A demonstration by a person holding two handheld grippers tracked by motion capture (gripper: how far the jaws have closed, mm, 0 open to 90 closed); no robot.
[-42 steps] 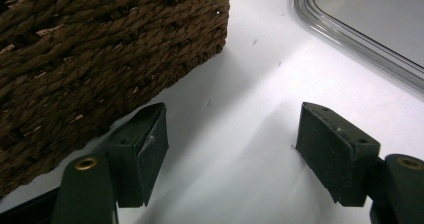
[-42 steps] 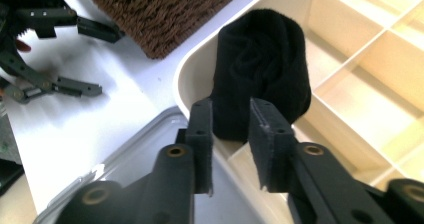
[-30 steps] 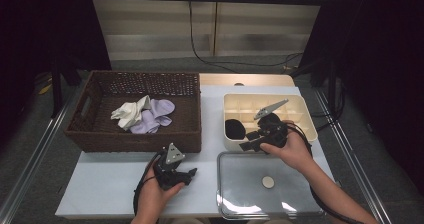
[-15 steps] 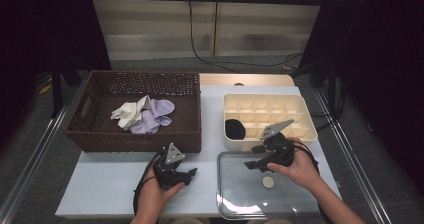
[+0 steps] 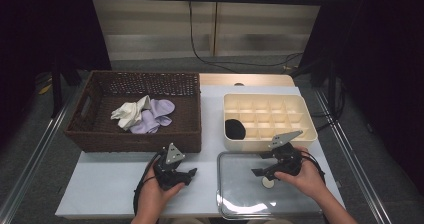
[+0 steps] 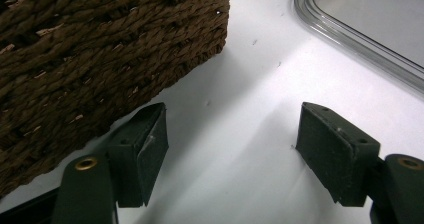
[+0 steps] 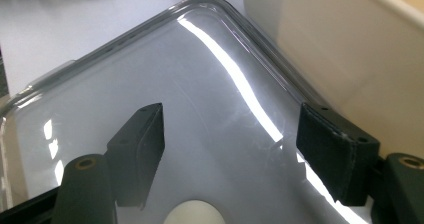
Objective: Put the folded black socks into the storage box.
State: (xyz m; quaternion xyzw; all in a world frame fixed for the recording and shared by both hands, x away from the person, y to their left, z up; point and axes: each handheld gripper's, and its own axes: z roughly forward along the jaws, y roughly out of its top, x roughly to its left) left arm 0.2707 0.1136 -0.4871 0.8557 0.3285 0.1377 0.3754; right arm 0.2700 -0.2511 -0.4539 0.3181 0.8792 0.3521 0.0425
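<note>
High view: both grippers parked at the near edge of the table, nothing in either one.

Right gripper (image 5: 260, 173) hovers over the clear lid (image 5: 240, 199), jaws spread wide and empty; its own view has the lid's white knob (image 7: 194, 213) just below the gap between them. Left gripper (image 5: 189, 173) sits on the white table (image 5: 100, 194) just in front of the wicker basket (image 5: 135, 143), jaws apart too. One black sock (image 5: 234, 129) is in a front-left compartment of the cream organizer box (image 5: 295, 136).
</note>
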